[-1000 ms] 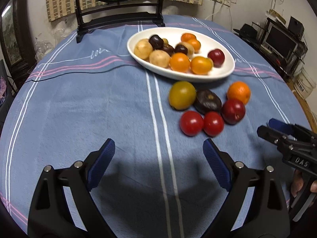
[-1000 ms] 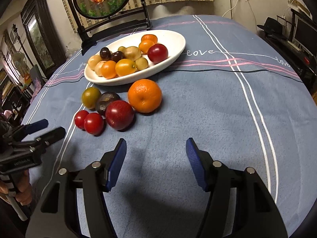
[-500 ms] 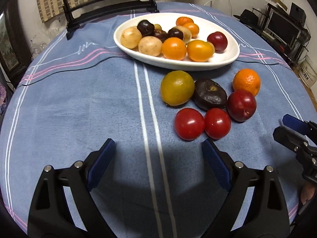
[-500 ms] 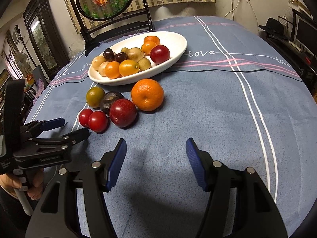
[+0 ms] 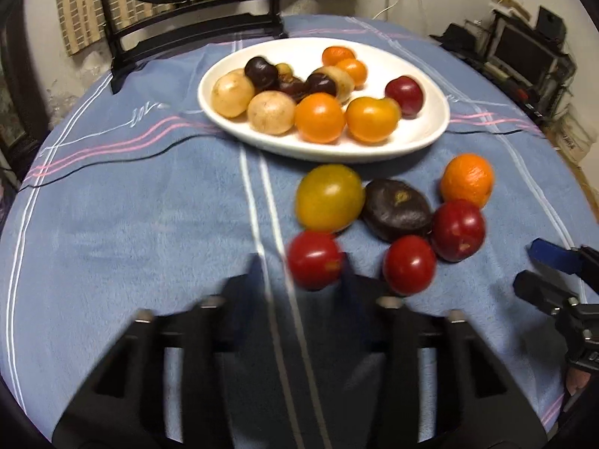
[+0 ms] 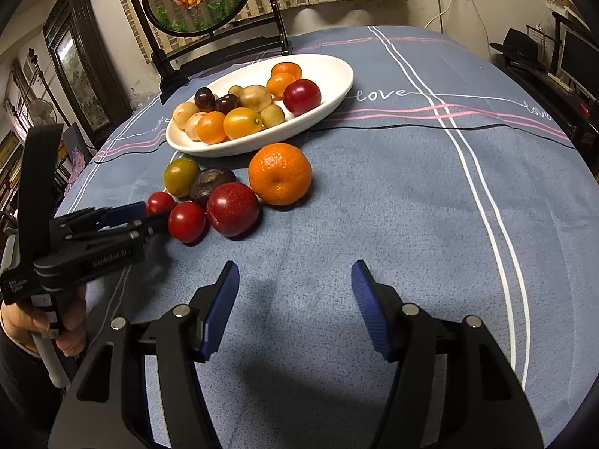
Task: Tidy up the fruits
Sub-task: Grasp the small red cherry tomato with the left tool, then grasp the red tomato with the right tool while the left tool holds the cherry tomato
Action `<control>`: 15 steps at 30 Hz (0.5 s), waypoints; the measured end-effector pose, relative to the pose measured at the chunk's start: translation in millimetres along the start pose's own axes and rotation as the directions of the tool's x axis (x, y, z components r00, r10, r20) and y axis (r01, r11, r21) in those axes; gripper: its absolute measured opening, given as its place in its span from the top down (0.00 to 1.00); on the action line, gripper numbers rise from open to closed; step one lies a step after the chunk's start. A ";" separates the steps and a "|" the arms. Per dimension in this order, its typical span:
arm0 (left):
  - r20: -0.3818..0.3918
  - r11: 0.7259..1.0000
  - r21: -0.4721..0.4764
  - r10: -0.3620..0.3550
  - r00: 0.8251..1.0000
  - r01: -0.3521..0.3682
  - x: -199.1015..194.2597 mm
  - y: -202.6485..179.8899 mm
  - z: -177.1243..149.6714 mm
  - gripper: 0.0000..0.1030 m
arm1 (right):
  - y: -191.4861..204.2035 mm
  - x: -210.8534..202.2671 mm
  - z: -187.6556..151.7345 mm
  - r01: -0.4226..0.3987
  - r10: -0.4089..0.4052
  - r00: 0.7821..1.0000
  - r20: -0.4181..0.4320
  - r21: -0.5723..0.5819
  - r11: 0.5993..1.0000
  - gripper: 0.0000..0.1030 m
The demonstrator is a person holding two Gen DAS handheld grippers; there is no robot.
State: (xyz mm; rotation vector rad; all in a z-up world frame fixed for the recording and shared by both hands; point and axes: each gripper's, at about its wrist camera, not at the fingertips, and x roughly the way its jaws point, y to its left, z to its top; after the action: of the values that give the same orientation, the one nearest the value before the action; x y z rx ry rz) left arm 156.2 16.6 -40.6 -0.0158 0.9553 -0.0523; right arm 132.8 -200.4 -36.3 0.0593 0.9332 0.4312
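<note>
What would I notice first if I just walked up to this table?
The white plate heaped with orange, yellow, tan and dark fruit at the table's far side grabs the eye first. In front of it, on the blue tablecloth, the big orange glows brightest. At the left, the left hand-held gripper is closing its jaws around a red tomato.

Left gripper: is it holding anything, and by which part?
The left gripper is shut on the left-hand small red tomato, one finger on each side of it; motion blur hides the exact contact.
</note>
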 end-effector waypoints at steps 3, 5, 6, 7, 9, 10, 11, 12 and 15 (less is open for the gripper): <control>0.001 1.000 -0.003 -0.001 1.000 0.001 -1.4 1.0 -0.7 0.72 | 1.2 -0.4 0.1 0.000 0.000 1.000 -0.003 -0.003 1.000 0.39; 0.008 1.000 0.003 0.009 1.000 -0.009 -4.9 0.4 -3.1 0.72 | 4.7 -0.8 0.0 0.001 -0.001 1.000 -0.006 -0.015 1.000 0.39; 0.012 1.000 0.008 0.012 1.000 -0.012 -6.9 0.9 -4.9 0.72 | 7.1 -0.4 0.1 0.001 -0.001 1.000 -0.009 -0.024 1.000 0.39; 0.018 1.000 0.011 0.017 1.000 -0.017 -10.1 1.8 -7.4 0.72 | 9.7 0.1 0.6 0.001 -0.001 1.000 -0.013 -0.032 0.999 0.39; 0.028 1.000 0.006 0.023 0.999 -0.023 -16.0 4.8 -11.1 0.72 | 17.8 2.1 1.4 -0.004 0.003 1.000 -0.019 -0.055 0.998 0.39; 0.033 1.000 0.001 0.024 0.999 -0.024 -19.2 7.2 -13.2 0.72 | 23.7 3.9 1.7 -0.005 0.004 1.000 -0.027 -0.072 0.997 0.39; 0.040 1.000 -0.009 0.027 0.999 -0.026 -23.1 12.0 -16.2 0.72 | 26.6 5.4 2.3 -0.007 0.004 1.000 -0.031 -0.082 0.997 0.39; 0.042 0.999 -0.016 0.028 0.999 -0.027 -25.2 15.2 -18.9 0.72 | 33.3 7.8 2.6 -0.014 0.010 0.999 -0.040 -0.100 0.995 0.39; 0.044 0.998 -0.049 0.034 0.998 -0.032 -30.9 30.4 -25.7 0.72 | 50.9 14.4 5.1 -0.033 0.025 0.998 -0.059 -0.141 0.990 0.39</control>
State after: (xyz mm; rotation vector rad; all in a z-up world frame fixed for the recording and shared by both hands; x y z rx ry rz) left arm 118.5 48.8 -31.3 -0.0459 0.9114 0.0013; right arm 127.3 -147.7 -32.5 -0.0692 0.9561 0.5272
